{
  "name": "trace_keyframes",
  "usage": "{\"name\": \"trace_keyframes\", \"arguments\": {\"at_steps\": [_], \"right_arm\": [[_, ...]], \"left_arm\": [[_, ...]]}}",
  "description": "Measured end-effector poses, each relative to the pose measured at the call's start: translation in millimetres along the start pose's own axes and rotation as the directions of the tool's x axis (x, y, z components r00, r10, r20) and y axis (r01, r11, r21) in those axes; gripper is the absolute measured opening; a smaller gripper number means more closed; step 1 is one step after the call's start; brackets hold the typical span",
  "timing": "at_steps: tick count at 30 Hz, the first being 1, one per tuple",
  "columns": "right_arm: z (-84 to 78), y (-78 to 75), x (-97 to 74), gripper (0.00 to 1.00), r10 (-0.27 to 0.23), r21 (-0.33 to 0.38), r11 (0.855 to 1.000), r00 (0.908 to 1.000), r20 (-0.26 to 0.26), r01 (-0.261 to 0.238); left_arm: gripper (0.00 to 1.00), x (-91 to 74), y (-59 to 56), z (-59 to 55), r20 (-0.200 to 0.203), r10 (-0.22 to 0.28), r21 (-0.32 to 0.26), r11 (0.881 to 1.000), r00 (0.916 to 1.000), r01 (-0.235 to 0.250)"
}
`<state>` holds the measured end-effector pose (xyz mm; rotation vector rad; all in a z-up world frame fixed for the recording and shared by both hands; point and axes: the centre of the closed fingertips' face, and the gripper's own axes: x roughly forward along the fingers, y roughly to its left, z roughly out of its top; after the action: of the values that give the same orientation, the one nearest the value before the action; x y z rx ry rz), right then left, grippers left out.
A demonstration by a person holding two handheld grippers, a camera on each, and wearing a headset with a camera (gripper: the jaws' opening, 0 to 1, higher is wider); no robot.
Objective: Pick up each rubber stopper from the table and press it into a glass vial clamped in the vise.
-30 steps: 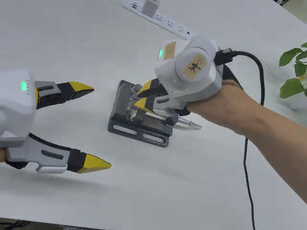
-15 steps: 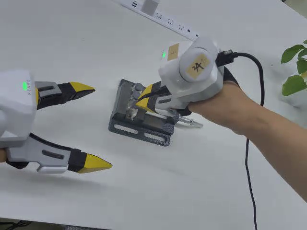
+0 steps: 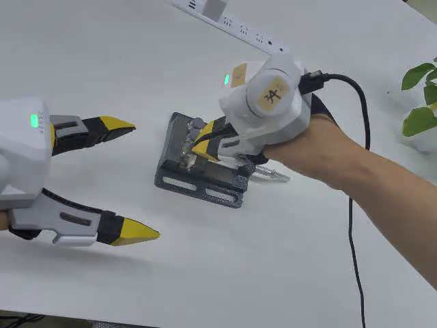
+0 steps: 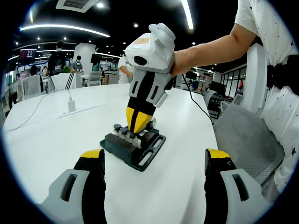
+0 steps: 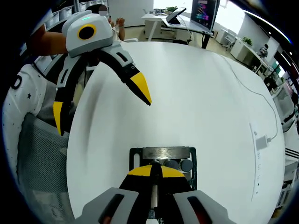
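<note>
Since the earlier frame the right gripper (image 3: 203, 142) has been rolled slightly, though it is kept over the vise (image 3: 198, 179). Its jaws are pressed together and tipped down onto the clamped vials (image 4: 122, 131). Rubber stoppers (image 5: 186, 164) are seen seated in vials there. The left gripper (image 3: 145, 180) is held level and spread wide, well left of the vise.

White worktop (image 3: 287, 273), matte. White power strip (image 3: 235, 27) at its far edge, one charger (image 3: 213, 8) plugged in. Green leafy plant (image 3: 418, 102) to the right. Grey mesh chair (image 4: 247, 135) alongside. Beyond: open-plan office, dark ceiling, strip lights (image 4: 65, 28), more white desks (image 5: 182, 18).
</note>
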<state>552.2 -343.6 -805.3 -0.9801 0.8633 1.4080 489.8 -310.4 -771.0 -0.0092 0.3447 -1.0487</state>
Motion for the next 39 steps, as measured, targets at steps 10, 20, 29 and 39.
{"name": "trace_keyframes", "arguments": {"at_steps": [10,20,29,39], "right_arm": [[4.1,4.8,-0.7,0.0,0.007,-0.039,0.999,0.9992,-0.04,-0.009],[1.1,1.6,2.0,0.0,0.034,-0.004,0.999,0.9966,-0.075,-0.034],[0.4,0.2,4.1,0.0,0.05,0.021,0.999,0.9948,-0.088,-0.049],[-3.1,0.6,3.9,0.0,0.05,-0.006,0.999,0.993,-0.107,-0.051]], "left_arm": [[0.87,3.2,0.0,0.9,0.007,-0.004,0.002,1.0,1.0,0.004],[0.87,3.0,-0.3,1.6,0.008,-0.001,0.004,1.0,1.0,0.001],[0.87,4.6,-1.2,3.2,0.013,-0.002,0.005,1.0,0.9999,0.002],[0.86,2.6,2.9,3.9,0.017,0.008,0.002,1.0,0.9998,-0.008]]}}
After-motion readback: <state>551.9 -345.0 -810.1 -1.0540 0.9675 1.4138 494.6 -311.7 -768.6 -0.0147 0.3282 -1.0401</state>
